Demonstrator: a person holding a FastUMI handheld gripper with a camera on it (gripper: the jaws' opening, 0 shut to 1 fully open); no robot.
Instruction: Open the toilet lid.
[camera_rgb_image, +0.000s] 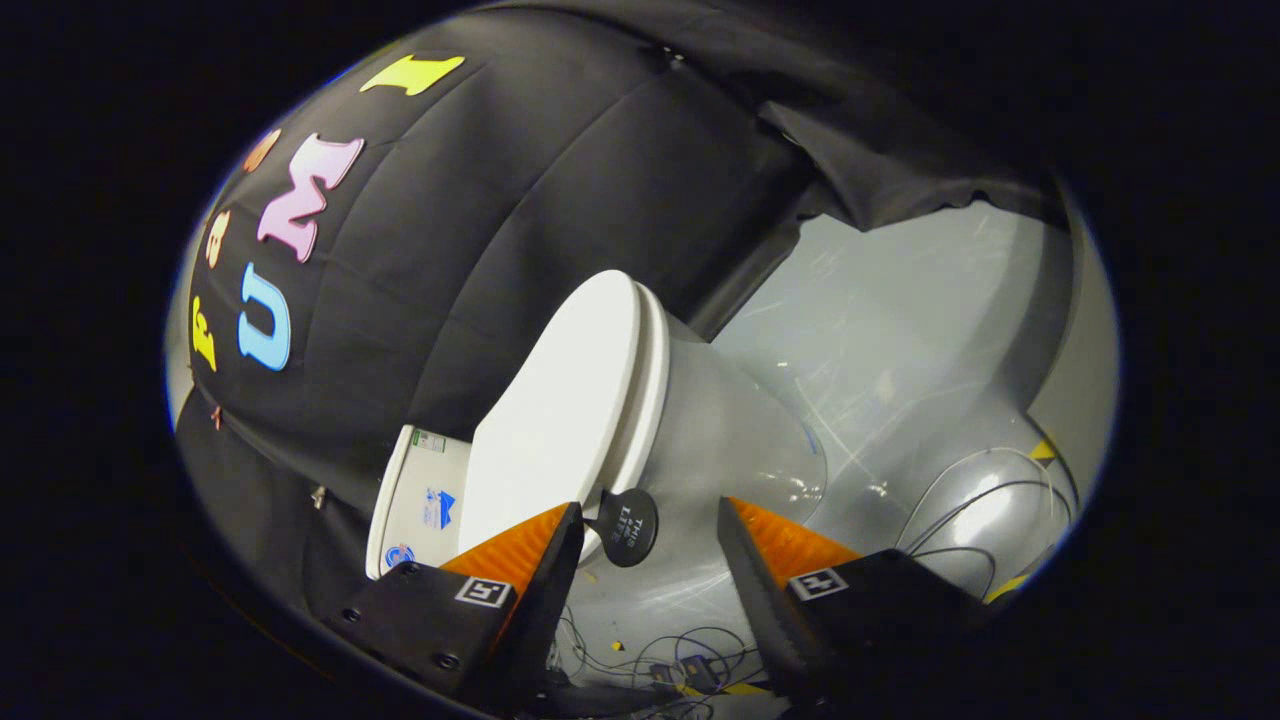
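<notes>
Toilet lid (555, 420) lies closed just ahead of your gripper (650, 525), whose fingers stand apart, holding nothing; its round black tab (628, 527) sits between them, small enough to slip if you close off-centre.

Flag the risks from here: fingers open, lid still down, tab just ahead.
1. The hand-held gripper is open, and the round black tab on the toilet lid sits nearer one finger than the other; closing off-centre might pinch only its edge and slip.
2. The tab looks small, so lifting by it could pull it free of the grip.
3. Loose cables on the floor below could snag.
</notes>
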